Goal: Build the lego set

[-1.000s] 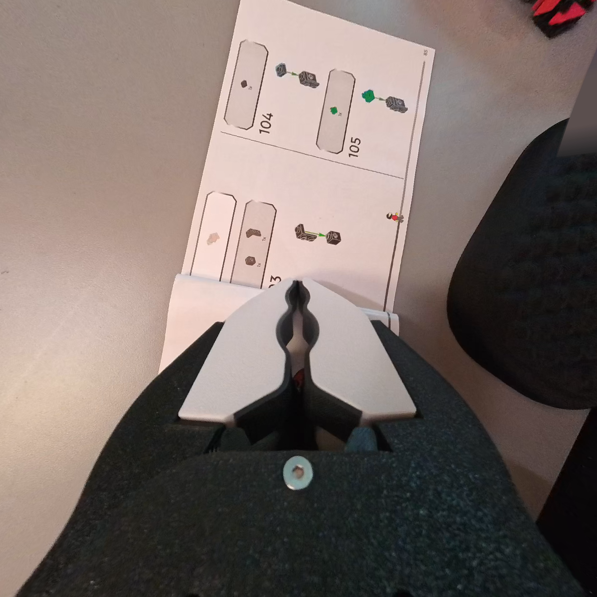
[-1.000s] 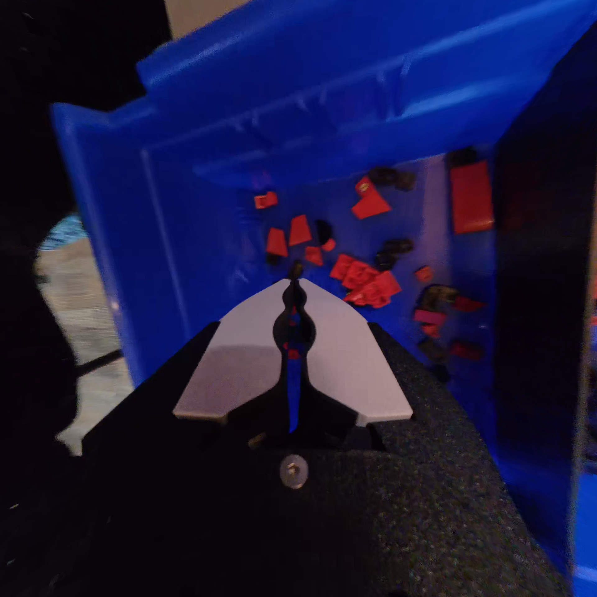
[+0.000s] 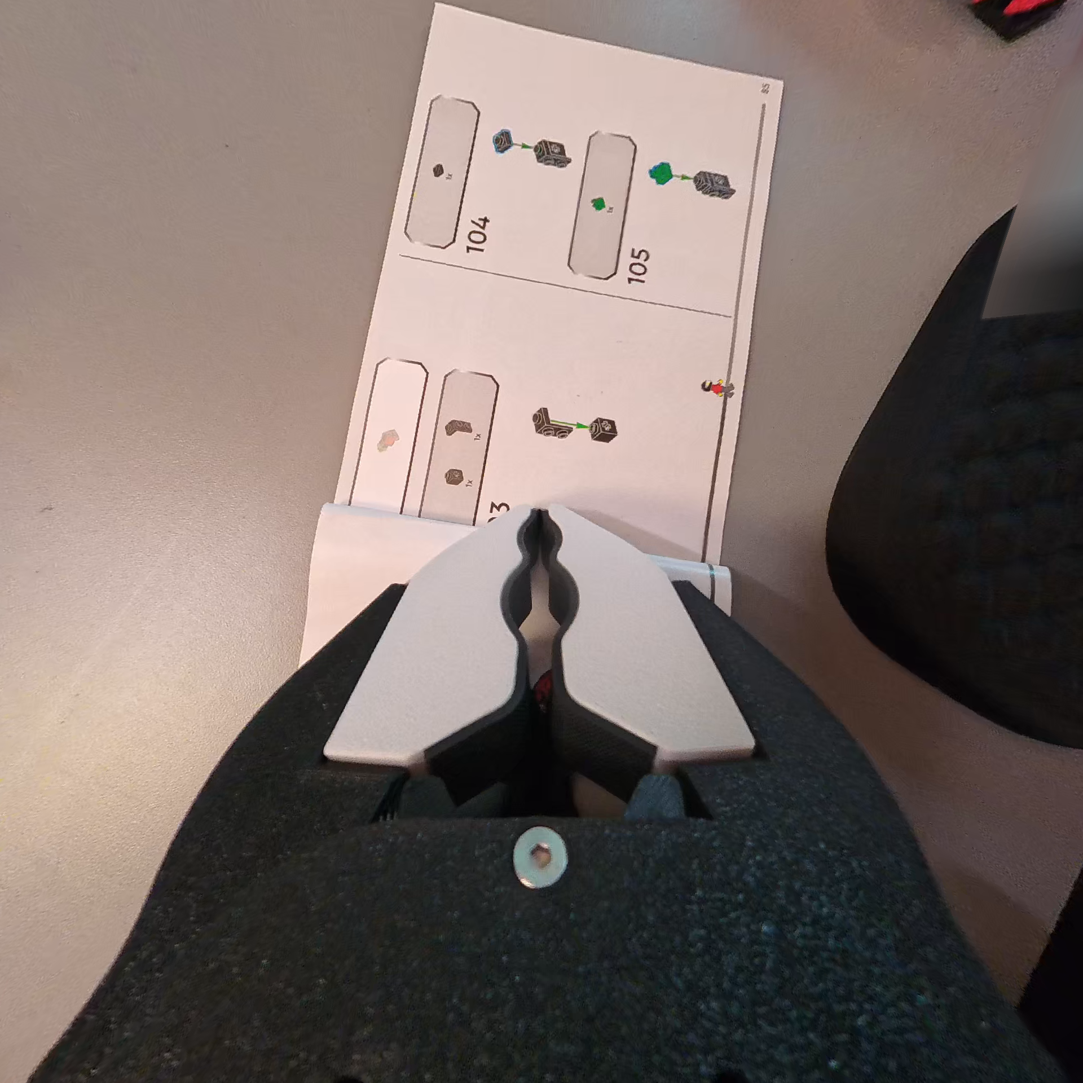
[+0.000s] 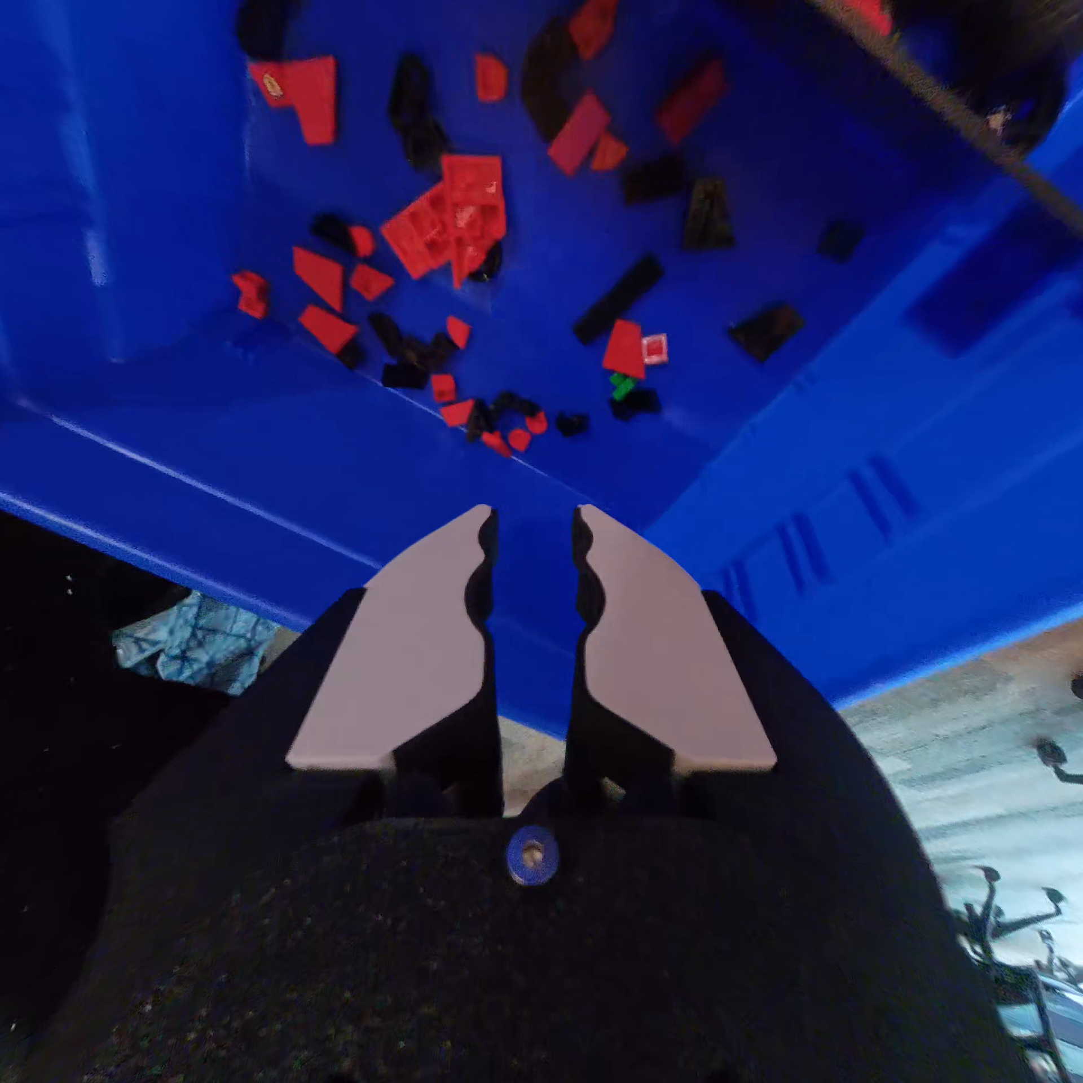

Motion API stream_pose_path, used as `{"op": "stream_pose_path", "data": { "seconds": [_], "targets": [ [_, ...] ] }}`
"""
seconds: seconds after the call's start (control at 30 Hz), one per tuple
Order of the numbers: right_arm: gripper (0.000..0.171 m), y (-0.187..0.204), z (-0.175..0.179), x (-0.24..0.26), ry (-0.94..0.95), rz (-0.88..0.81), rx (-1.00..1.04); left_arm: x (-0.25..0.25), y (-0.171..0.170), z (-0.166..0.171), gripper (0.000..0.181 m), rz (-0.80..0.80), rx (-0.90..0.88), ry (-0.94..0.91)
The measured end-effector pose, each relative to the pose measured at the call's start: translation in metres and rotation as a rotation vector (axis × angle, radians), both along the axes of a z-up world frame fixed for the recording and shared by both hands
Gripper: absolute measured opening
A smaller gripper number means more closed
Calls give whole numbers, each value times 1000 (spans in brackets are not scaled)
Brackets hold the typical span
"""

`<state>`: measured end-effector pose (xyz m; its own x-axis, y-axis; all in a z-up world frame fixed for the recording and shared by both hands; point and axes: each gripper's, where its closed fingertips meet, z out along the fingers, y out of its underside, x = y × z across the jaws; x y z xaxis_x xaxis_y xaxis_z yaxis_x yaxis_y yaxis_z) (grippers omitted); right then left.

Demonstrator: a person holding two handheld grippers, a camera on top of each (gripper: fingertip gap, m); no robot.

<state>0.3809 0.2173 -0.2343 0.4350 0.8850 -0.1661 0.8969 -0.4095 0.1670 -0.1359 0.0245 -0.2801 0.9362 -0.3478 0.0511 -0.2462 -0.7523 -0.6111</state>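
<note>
The loose lego pieces (image 4: 451,228), red and black with one green (image 4: 622,385), lie in the blue bin (image 4: 879,527). They look light, hard and slick, best pinched across flat sides. The right tool (image 4: 534,516) is released above them. The left tool (image 3: 542,516) is clenched over the instruction sheet (image 3: 562,328) on the desk (image 3: 176,293), which carries printed step numbers and diagrams.

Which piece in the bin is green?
The small green piece just below the red wedge, right of the middle; all others look red or black.
</note>
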Motion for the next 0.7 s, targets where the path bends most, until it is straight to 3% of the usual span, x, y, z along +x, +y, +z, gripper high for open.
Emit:
{"op": "stream_pose_path", "data": {
  "seconds": [0.27, 0.4, 0.43, 0.7],
  "targets": [
    [23, -15, -40, -18, -100, -54, -45, 0, 0, 1, 0, -17, 65, 35],
    [13, -10, -45, -16, -176, -35, 3, 0, 0, 1, 0, -30, 96, 59],
    [7, -10, -43, -18, -157, -30, 2, 0, 0, 1, 0, -33, 103, 61],
    [6, 22, 10, -16, 38, -189, 176, 0, 0, 1, 0, -57, 132, 76]
  ]
}}
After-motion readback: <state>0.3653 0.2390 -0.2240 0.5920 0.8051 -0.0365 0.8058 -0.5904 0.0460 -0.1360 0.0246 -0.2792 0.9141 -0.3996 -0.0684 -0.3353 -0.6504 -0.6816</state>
